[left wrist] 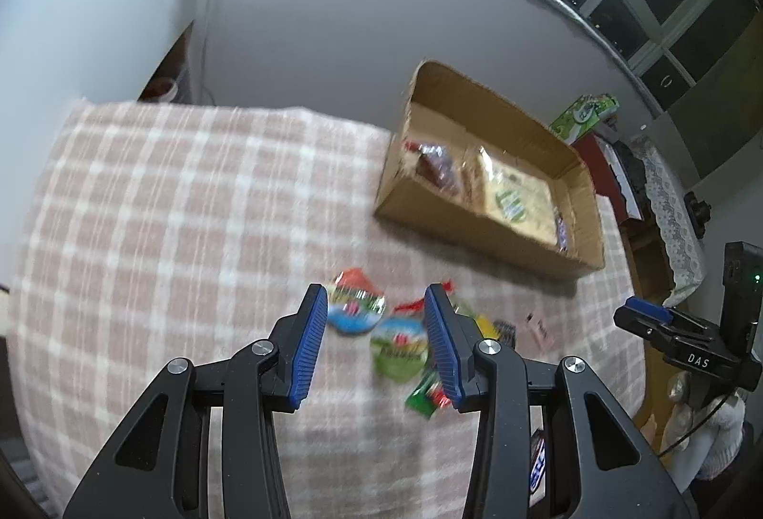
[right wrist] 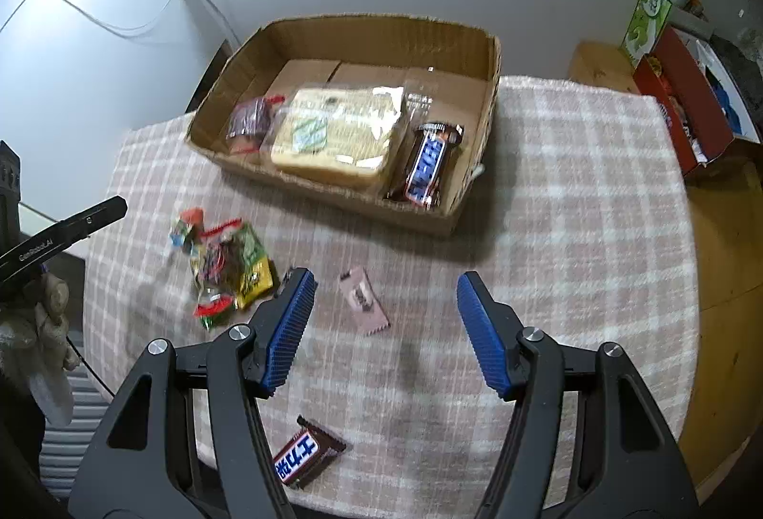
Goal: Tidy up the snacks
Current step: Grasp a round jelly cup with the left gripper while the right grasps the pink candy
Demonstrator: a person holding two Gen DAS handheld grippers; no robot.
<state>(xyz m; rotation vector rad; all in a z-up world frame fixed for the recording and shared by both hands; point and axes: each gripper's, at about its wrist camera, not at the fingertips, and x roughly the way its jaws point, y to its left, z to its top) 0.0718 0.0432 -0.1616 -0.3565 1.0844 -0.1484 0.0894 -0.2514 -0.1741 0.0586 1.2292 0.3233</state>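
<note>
Both grippers hang over the checked cloth (right wrist: 572,194) with fingers spread, holding nothing: left gripper (left wrist: 376,304) above the snack pile (left wrist: 391,337), right gripper (right wrist: 386,290) above a pink wrapper (right wrist: 363,300) (box (right wrist: 334,32) beyond).

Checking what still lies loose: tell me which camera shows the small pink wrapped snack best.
The right wrist view: the pink wrapped snack lies flat on the checked cloth, whole and unobstructed, ahead of the open right gripper. The left wrist view shows it only small and blurred, at the side.
</note>
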